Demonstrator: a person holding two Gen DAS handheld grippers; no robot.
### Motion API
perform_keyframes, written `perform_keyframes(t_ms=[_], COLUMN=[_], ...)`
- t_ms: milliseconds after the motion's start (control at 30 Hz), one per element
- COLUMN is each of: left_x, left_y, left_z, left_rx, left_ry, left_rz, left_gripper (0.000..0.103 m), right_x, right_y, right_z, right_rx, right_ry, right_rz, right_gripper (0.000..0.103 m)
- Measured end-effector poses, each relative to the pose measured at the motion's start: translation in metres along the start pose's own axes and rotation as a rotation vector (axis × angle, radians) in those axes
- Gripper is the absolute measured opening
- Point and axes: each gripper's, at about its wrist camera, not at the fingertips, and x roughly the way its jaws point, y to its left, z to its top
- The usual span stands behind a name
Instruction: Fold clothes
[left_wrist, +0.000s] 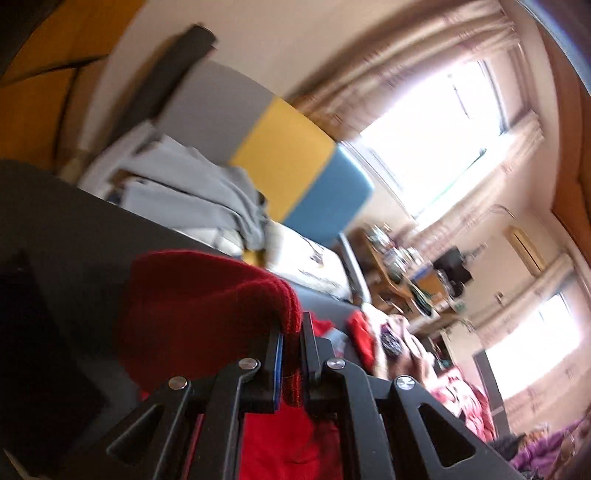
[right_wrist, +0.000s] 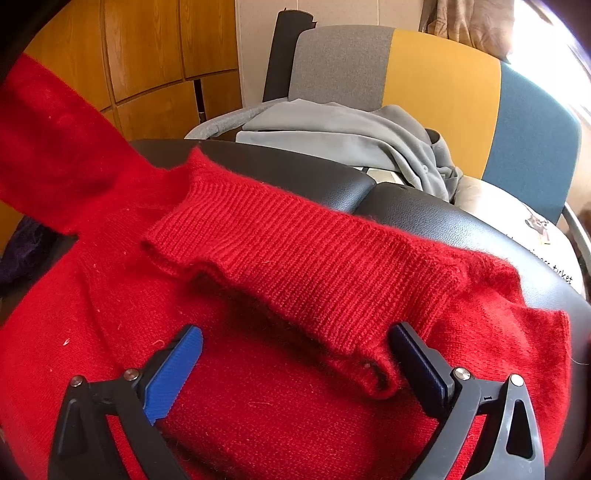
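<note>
Grey garment (right_wrist: 343, 136) heaped before a grey-yellow-blue chair back (right_wrist: 443, 81).

**Count of Things Around the Black Padded Seat**

One red knitted sweater (right_wrist: 295, 280) is lying across one black padded leather seat (right_wrist: 461, 229), and one of its sleeves (right_wrist: 55, 136) is rising off the seat's left side. One pile of grey folded garments (right_wrist: 354, 136) is sitting just behind the seat. One grey, yellow and blue fabric chair back (right_wrist: 436, 85) is standing behind that pile. Two black two-finger grippers are showing: the left gripper (left_wrist: 291, 354) and the right gripper (right_wrist: 295, 354), both near the seat. Two bright windows (left_wrist: 436, 136) are glowing well beyond the seat.
</note>
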Motion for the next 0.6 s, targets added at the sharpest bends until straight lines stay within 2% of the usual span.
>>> perform_keyframes(t_ms=[67,200,233,300,367,433,533,600], left_x=[0.035,0.128,0.149,0.183,0.189,0.182,0.156,0.138], left_y=[0.001,0.013,0.021,0.037,0.055,0.08,0.119,0.14], left_z=[-0.007,-0.033,-0.043,-0.064,-0.087,-0.106,-0.138,-0.158], left_rx=[-0.033,-0.045,-0.059,-0.099,-0.149,-0.215,-0.29,-0.313], left_ry=[0.033,0.153,0.193,0.263,0.276,0.258,0.221,0.212], left_rz=[-0.04,-0.042,-0.037,-0.026,-0.015,0.009,0.063,0.112], left_gripper=[0.006,0.009,0.019,0.027,0.031,0.034,0.038,0.038], right_x=[0.0,0.0,0.0,-0.001,-0.001,-0.001,-0.004,-0.012], right_y=[-0.001,-0.002,-0.002,-0.004,-0.004,-0.004,-0.003,-0.002], right_z=[0.0,0.001,0.001,0.001,0.001,0.001,0.003,0.004], right_rx=[0.006,0.01,0.012,0.02,0.023,0.024,0.029,0.024], right_ry=[-0.004,-0.004,-0.004,-0.005,-0.005,-0.004,0.001,0.009], right_rz=[0.008,0.01,0.012,0.026,0.033,0.038,0.045,0.017], right_gripper=[0.103,0.103,0.103,0.103,0.103,0.103,0.103,0.103])
